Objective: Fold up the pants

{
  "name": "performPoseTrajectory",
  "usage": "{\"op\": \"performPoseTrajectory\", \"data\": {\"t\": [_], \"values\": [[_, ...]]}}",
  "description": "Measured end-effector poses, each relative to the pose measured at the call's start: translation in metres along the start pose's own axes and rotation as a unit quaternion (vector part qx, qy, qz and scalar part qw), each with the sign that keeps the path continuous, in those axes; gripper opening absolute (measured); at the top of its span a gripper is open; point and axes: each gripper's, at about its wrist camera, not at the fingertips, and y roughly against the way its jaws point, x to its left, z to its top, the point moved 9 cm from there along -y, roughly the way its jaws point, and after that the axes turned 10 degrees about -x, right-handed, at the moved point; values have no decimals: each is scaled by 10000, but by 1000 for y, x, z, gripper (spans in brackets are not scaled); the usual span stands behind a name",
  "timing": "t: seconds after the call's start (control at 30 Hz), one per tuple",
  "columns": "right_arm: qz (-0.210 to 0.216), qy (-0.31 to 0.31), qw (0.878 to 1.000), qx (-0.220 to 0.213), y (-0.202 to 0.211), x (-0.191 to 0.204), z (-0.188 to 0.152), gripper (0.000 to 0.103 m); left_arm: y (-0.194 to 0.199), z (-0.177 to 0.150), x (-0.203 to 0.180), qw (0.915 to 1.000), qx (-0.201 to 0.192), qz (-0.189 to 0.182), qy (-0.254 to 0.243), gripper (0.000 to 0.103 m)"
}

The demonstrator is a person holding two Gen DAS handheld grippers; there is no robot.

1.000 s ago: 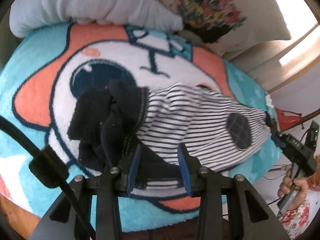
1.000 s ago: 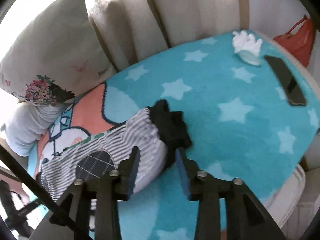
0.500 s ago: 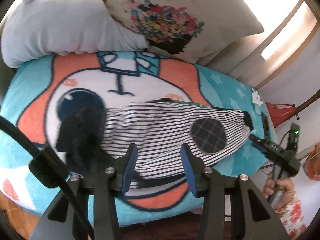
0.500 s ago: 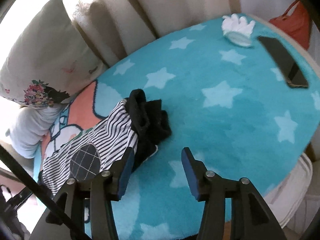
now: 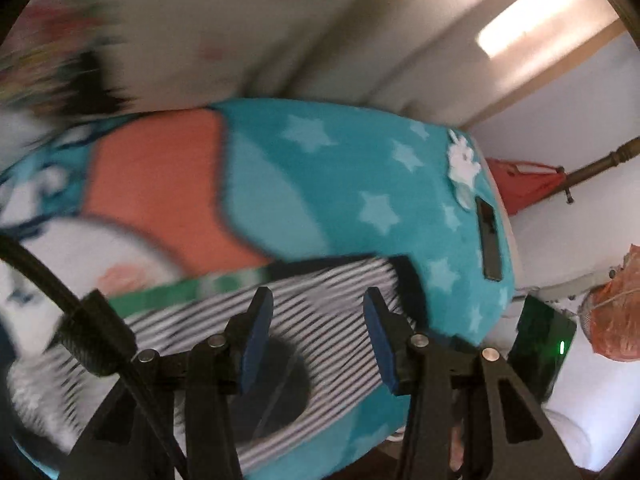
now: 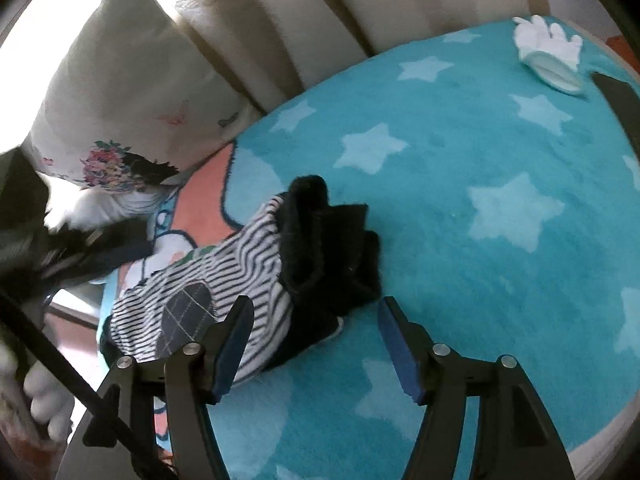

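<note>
Surface: bed covered by a plush turquoise blanket with pale stars and an orange-and-white cartoon figure (image 6: 500,168); padded beige headboard behind it.
Task item: black-and-white striped soft pants with a dark checked knee patch and thick black cuffs (image 6: 224,276), lying in a long strip on the blanket near its front edge; the black end is bunched in a loose heap.
Handling: judged light, limp and clingy on the pile; it should sag and slide out of shape when lifted, with no risk of breakage.
Where to hold: likely the bunched black end (image 6: 328,248) or the striped edge beside it, pinching through all layers so none trails.
Left tool (image 5: 316,336): spread apart, nothing in it, hovering above the striped cloth; this view is motion-blurred.
Right tool (image 6: 316,340): spread apart, nothing in it, poised just short of the black heap.
Nearby: white glove (image 6: 548,56) and flat black phone-like slab (image 5: 490,240), both well apart from the pants at the far corner.
Nearby: cream floral-printed cushion (image 6: 120,112) and white pillow against the headboard.
Off the bed: red bag (image 5: 528,184).
Obstruction: none between either tool and the pants; blanket pile may drag the cloth.
</note>
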Motion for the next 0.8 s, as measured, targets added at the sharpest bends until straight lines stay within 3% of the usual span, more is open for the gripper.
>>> {"op": "performPoseTrajectory", "data": {"t": [0.3,0.53,0.63,0.67,0.7,0.8], "values": [[127,53,9999,14,-11,3,3,69,-91,5,-32,9948,918,-184,-413,46],[-146,309,9992,-216,-23,7,5,67,-103,1,-39,9908,1166,-635,-262,49],[-205,331,9990,-209,-27,7,7,50,-105,-1,-43,9893,1232,-743,-256,49],[-154,294,9993,-158,-28,7,7,38,-105,-3,-44,9887,1265,-758,-280,46],[-89,242,9996,-62,-30,8,8,28,-104,-5,-44,9881,1290,-774,-313,31],[-37,206,9998,-57,-25,12,12,23,-97,-5,-46,9879,1233,-855,-392,27]]}}
